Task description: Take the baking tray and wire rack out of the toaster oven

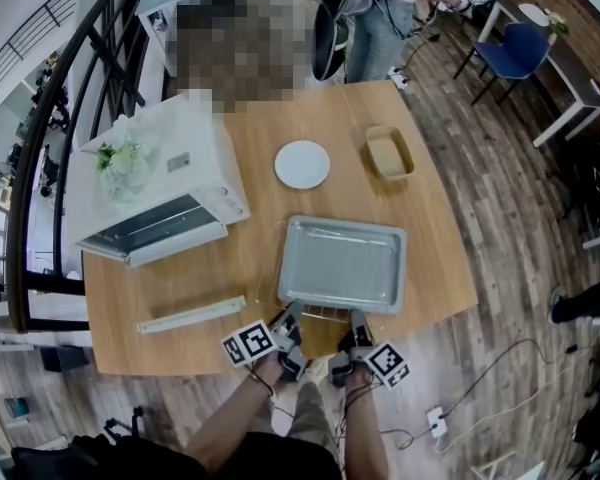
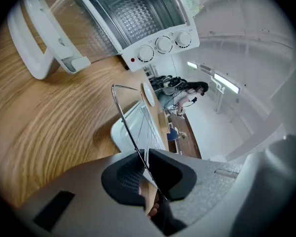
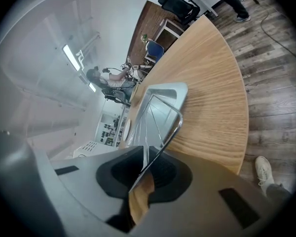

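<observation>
The grey baking tray [image 1: 342, 263] lies on the wooden table [image 1: 435, 228], in front of the open white toaster oven [image 1: 170, 168]. The thin wire rack [image 1: 320, 313] reaches over the tray, its near edge sticking out towards me. My left gripper [image 1: 292, 320] is shut on the rack's near-left rim, the wire [image 2: 129, 127] running between its pads [image 2: 128, 174]. My right gripper [image 1: 358, 326] is shut on the near-right rim, where the rack's corner [image 3: 163, 117] leaves the pads [image 3: 160, 174]. The tray [image 3: 173, 90] shows beyond the rack in both gripper views.
The oven door [image 1: 150, 230] hangs open to the left. A long white strip [image 1: 192, 315] lies near the table's front edge. Behind the tray stand a white plate [image 1: 302, 164] and a beige container [image 1: 389, 152]. A person [image 1: 380, 18] stands beyond the table.
</observation>
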### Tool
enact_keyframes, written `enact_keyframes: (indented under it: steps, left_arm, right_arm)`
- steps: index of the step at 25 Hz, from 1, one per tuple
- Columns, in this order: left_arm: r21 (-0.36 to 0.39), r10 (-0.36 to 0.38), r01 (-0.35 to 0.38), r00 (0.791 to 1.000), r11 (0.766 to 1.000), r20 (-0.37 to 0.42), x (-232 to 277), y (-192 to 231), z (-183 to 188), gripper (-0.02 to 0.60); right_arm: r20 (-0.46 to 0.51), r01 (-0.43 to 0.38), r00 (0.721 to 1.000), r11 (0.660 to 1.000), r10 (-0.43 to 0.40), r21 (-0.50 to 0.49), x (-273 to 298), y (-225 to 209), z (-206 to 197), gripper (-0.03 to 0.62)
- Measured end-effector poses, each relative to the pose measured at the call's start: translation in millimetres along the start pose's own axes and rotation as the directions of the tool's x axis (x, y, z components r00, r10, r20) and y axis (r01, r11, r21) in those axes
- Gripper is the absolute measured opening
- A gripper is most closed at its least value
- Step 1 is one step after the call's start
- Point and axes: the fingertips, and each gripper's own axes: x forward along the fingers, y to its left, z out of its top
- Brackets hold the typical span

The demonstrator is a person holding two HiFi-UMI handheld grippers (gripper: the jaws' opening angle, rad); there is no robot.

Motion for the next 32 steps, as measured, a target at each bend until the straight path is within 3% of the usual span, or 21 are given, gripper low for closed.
enact_keyframes:
  steps: [6,9,17,22,32]
  left_arm:
    - [-0.03,0.036,-0.036,0.999,0.999,-0.024,2,9,-8,0.021]
    - [0.002,0.061,-0.061,0.997,0.998,-0.04,3,11,-9,0.029]
    - [-0.025,0.069,-0.071,0.995,0.997,-0.071,5,9,-14,0.141]
    - [-0.032,0.105,-0.108,0.99,0.994,-0.09,7,16,-18,0.181]
    - [-0.036,0.118,-0.123,0.986,0.992,-0.116,7,19,-22,0.195]
  right_arm:
    - [-0.008,0.012,1.0,1.0,-0.012,-0.003,3,-2,-1,0.078]
    - [-0.026,0.018,1.0,1.0,-0.018,0.015,2,-3,-2,0.125]
    - [-0.052,0.039,0.998,0.998,-0.037,0.042,3,0,-5,0.244]
    - [-0.073,0.06,0.996,0.997,-0.058,0.037,2,1,-7,0.272]
    - [-0.117,0.09,0.99,0.994,-0.083,0.056,-6,-1,-8,0.308]
